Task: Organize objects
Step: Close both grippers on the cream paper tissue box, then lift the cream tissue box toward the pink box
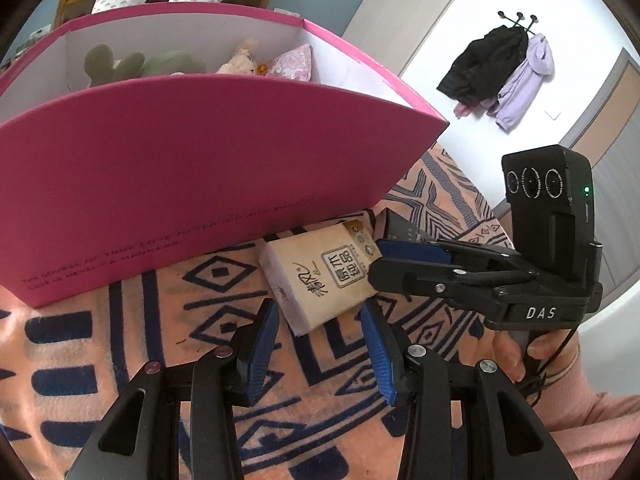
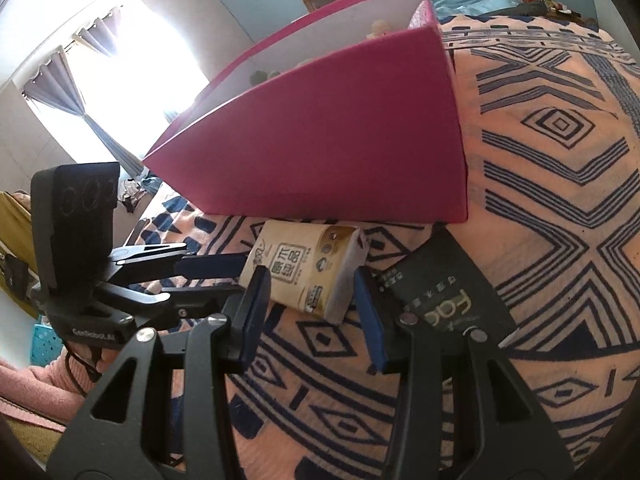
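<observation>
Tissue pack (image 1: pixel 320 272) lies flat, long axis slanting toward pink box (image 1: pixel 180 184); both grippers' fingers (image 1: pixel 262 354) parted, empty.

The blanket (image 1: pixel 120 344) on the bed was soft, fuzzy cloth. The pink box (image 1: pixel 168 184) looked like matt cardboard. The tissue pack (image 1: pixel 320 276) had a smooth, slightly glossy wrap. The gripper pads (image 1: pixel 262 348) were ribbed blue rubber on matt black plastic
</observation>
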`<action>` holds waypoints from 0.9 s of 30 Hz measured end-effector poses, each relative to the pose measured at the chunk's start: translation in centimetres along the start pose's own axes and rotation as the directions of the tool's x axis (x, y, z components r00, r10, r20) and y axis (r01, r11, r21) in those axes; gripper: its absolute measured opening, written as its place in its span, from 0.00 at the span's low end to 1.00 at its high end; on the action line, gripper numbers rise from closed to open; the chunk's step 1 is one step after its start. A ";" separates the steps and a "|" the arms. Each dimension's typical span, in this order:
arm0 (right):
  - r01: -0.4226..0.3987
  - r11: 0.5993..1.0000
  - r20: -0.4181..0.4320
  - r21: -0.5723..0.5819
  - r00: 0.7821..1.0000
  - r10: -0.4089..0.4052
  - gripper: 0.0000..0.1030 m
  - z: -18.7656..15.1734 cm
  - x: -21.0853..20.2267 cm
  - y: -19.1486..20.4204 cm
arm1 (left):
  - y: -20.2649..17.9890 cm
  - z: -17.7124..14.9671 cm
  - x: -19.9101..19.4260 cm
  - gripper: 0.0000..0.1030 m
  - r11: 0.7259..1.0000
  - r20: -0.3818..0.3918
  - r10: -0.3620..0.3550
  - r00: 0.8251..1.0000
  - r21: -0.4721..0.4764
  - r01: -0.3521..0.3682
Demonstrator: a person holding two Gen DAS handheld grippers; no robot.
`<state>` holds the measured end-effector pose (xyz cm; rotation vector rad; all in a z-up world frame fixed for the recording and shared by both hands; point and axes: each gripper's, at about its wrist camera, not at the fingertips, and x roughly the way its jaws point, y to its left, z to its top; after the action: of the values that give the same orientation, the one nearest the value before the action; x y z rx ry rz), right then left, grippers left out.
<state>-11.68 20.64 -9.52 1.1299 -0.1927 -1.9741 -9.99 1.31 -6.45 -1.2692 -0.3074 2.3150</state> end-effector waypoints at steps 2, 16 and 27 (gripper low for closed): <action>0.002 1.000 -0.001 -0.006 1.000 -0.002 0.45 0.2 0.1 0.1 | -0.2 0.0 0.1 0.41 1.000 0.000 -0.009 1.000 0.003 0.009; 0.014 0.999 0.017 -0.031 1.000 -0.013 0.44 0.0 -1.1 1.1 | -1.4 -0.3 -1.1 0.41 0.999 0.035 0.003 0.999 0.036 -0.005; 0.020 0.998 0.053 -0.053 0.998 -0.017 0.44 0.1 -1.9 1.8 | -3.3 -0.3 -2.7 0.41 0.995 0.076 0.024 0.997 0.094 -0.031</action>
<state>-10.22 20.86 -7.30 1.0498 -0.1561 -2.0150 -7.53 2.74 -3.23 -1.1497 -0.2033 2.3747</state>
